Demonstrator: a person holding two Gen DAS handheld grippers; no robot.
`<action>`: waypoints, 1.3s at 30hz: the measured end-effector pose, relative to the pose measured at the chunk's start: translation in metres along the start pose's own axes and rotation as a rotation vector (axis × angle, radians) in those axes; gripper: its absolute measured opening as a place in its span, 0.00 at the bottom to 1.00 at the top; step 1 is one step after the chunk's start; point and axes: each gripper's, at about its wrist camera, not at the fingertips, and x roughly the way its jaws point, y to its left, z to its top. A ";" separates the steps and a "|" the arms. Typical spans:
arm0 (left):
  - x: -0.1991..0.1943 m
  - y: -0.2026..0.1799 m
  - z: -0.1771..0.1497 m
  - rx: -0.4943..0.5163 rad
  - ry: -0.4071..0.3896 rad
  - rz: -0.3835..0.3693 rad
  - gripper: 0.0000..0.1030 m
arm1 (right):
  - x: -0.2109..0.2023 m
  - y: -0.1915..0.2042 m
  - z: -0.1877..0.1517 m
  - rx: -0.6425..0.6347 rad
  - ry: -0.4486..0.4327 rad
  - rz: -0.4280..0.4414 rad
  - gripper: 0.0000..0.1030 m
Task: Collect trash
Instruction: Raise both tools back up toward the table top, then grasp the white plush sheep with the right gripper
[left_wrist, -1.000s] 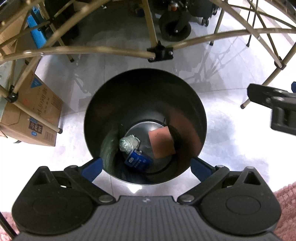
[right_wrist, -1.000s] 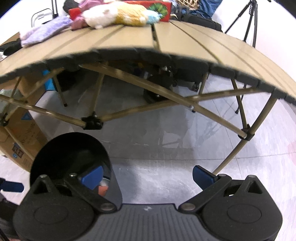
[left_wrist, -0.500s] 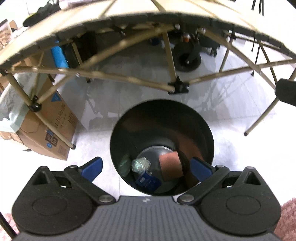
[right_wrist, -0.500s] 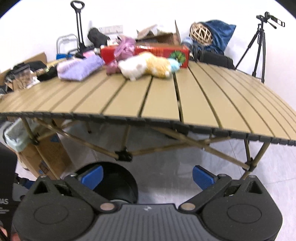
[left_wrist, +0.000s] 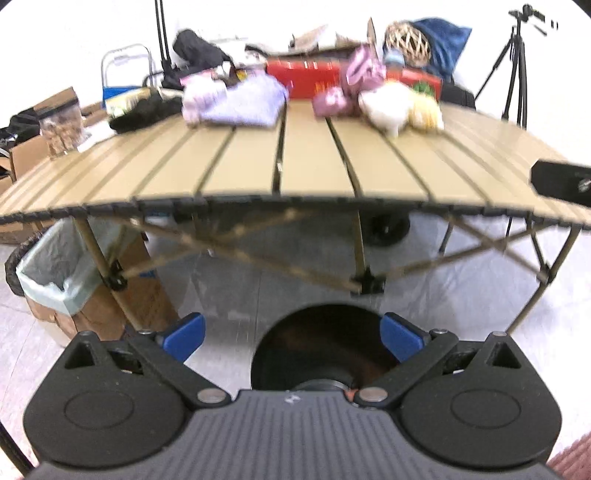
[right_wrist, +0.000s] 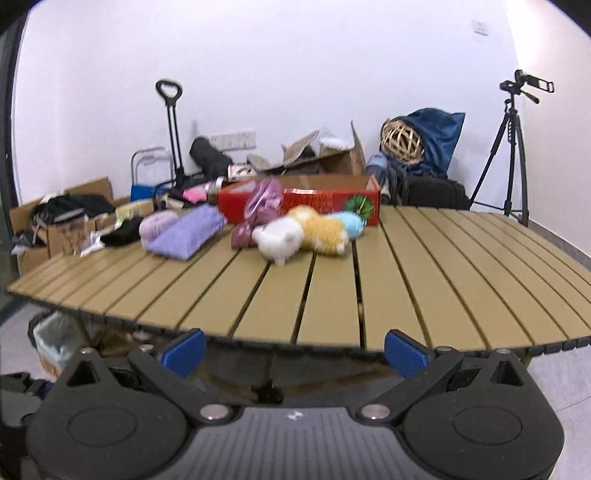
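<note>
The round black trash bin (left_wrist: 295, 354) stands on the floor in front of the table, low in the left wrist view. My left gripper (left_wrist: 291, 338) hangs above its near rim, open and holding nothing. Only a bit of reddish trash (left_wrist: 373, 369) shows inside the bin. My right gripper (right_wrist: 293, 349) is open and empty at the front edge of the slatted tan table (right_wrist: 332, 291). The right gripper's body (left_wrist: 561, 182) shows at the right edge of the left wrist view.
At the table's far side lie a purple cloth (right_wrist: 184, 232), plush toys (right_wrist: 306, 234), a pink bag (right_wrist: 262, 201) and a red box (right_wrist: 325, 199). A lined bin in a cardboard box (left_wrist: 62, 273) sits under the table's left end. A tripod (right_wrist: 513, 147) stands right.
Both grippers have risen and tilted up from the bin toward the table top. The bin has slid to the bottom of the left wrist view. Both stay open.
</note>
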 end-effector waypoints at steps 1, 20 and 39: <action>-0.003 0.001 0.004 -0.001 -0.020 0.001 1.00 | 0.002 0.000 0.003 0.004 -0.007 0.001 1.00; 0.017 0.030 0.087 -0.085 -0.214 0.086 1.00 | 0.056 0.021 0.052 0.006 -0.173 0.016 1.00; 0.070 0.062 0.147 -0.178 -0.237 0.122 1.00 | 0.188 0.029 0.083 0.098 -0.006 -0.036 1.00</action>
